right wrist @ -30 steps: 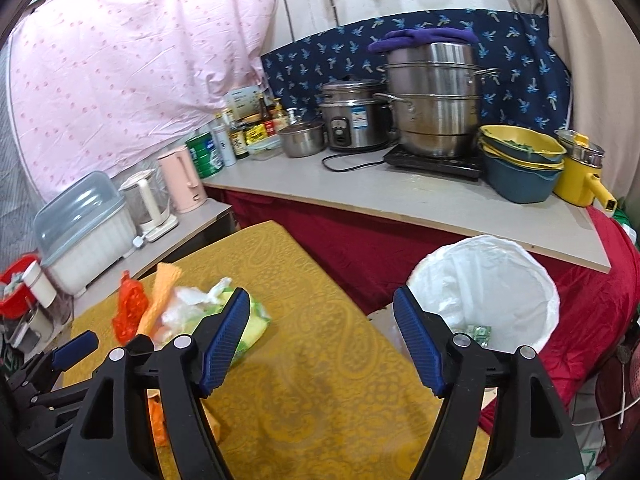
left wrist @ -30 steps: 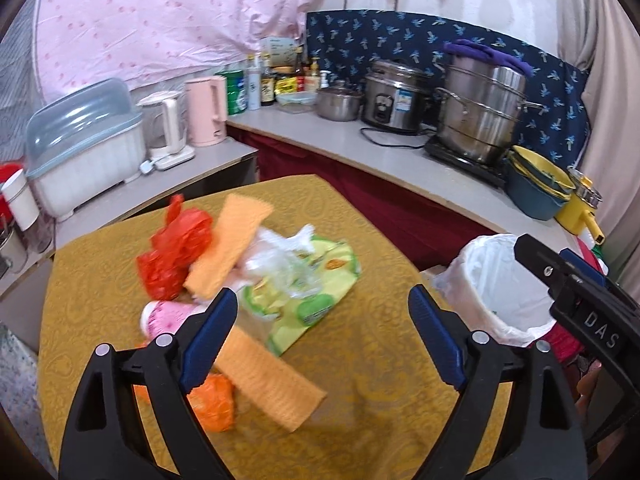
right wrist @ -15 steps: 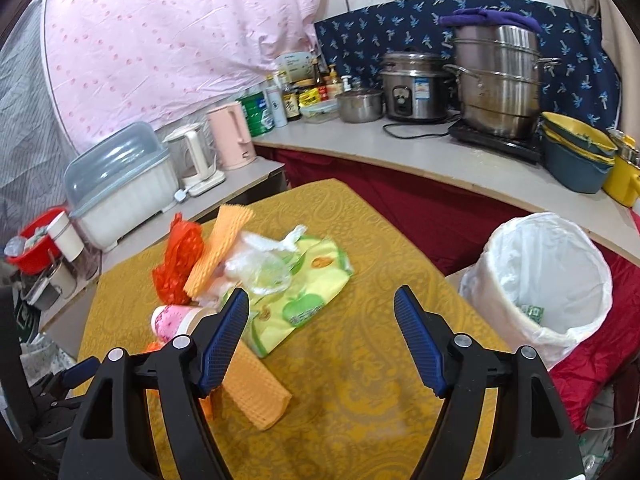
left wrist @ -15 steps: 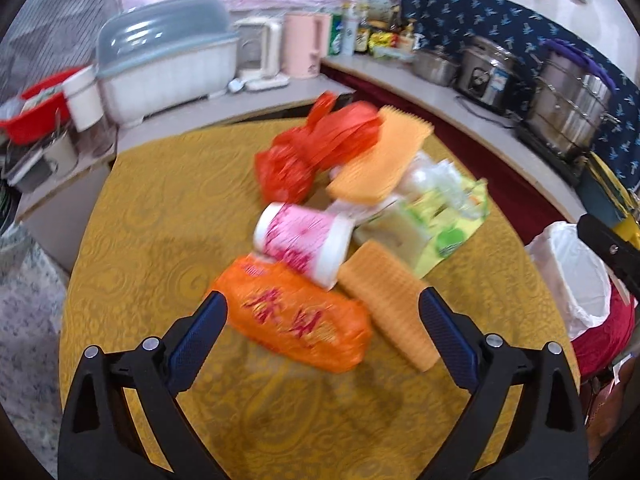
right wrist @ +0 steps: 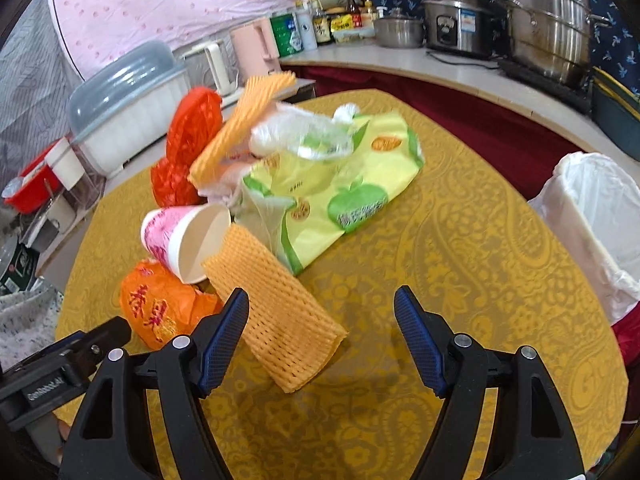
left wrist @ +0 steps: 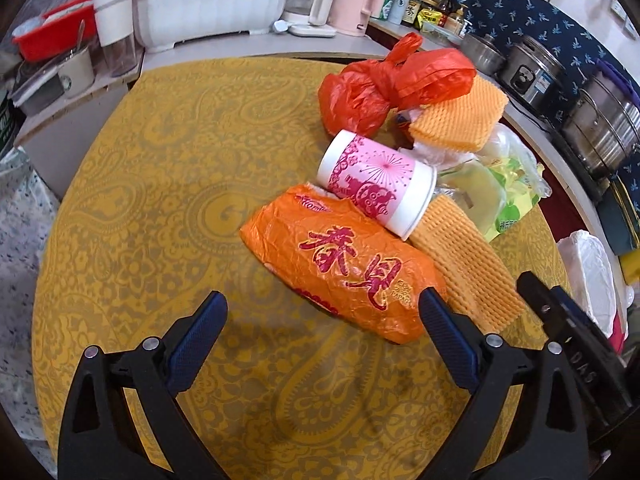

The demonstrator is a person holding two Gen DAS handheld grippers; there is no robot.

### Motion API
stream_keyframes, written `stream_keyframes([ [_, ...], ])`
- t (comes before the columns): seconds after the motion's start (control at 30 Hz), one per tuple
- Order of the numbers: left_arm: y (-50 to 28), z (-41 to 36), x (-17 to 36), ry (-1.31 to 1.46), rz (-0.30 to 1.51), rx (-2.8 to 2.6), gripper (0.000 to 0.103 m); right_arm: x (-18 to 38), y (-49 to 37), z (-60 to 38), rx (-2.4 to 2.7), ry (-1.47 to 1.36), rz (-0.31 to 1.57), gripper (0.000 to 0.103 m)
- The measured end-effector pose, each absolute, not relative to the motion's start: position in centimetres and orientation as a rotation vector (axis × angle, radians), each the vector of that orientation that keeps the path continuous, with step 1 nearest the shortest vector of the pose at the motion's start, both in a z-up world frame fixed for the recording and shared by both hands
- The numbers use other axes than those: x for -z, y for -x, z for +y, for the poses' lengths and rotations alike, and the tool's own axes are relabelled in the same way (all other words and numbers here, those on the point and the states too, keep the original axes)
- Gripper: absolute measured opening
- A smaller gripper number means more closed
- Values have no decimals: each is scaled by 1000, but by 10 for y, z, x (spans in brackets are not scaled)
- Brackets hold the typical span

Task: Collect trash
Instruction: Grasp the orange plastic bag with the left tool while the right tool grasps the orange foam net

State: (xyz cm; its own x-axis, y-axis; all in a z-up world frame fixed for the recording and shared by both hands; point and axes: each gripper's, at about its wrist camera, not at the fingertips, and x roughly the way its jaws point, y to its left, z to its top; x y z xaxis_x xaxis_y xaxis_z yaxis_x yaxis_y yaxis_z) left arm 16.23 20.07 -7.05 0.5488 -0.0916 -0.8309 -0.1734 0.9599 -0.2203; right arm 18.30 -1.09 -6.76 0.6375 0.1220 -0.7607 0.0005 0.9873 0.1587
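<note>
Yellow table (left wrist: 160, 200), trash heaped. Left gripper (left wrist: 322, 340) and right gripper (right wrist: 322, 340) both agape, empty. Risk: nudged paper cup (left wrist: 376, 184) rolls off.

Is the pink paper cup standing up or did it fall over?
Fallen over. The pink paper cup lies on its side among the trash, its open mouth facing sideways and showing nothing inside.

My round table (left wrist: 152, 184) wears a yellow patterned cloth, and the litter sits in one heap toward its far side. On the cloth I see an orange packet (left wrist: 344, 276) with red characters, a pink-printed paper cup (left wrist: 376, 184) on its side touching it, an orange foam net (right wrist: 276, 316), a knotted red bag (left wrist: 384, 84) and a green-and-yellow wrapper (right wrist: 340, 196).
</note>
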Motion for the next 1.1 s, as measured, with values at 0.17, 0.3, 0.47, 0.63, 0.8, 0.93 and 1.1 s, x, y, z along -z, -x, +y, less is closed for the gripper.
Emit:
stream_keyframes([
  [0.17, -172, 207, 86, 360, 1030, -60, 92, 85, -193, -5, -79, -149, 915, 72],
  [0.3, -180, 209, 98, 403, 1065, -56, 92, 94, -196, 0, -89, -142, 937, 62],
  [0.47, -186, 210, 106, 458, 1071, -43, 92, 103, -196, 5, -115, -142, 965, 34],
  [0.63, -189, 205, 105, 503, 1049, -2, 88, 105, -194, 9, -152, -169, 972, 16],
  [0.8, -194, 193, 103, 512, 1047, 34, 69, 103, -189, 24, -194, -147, 969, 11],
  [0.93, -195, 188, 102, 521, 1052, 59, 55, 104, -184, 30, -212, -144, 970, 10],
  [1.1, -189, 192, 95, 509, 1037, 74, 28, 101, -179, 28, -211, -153, 964, 10],
])
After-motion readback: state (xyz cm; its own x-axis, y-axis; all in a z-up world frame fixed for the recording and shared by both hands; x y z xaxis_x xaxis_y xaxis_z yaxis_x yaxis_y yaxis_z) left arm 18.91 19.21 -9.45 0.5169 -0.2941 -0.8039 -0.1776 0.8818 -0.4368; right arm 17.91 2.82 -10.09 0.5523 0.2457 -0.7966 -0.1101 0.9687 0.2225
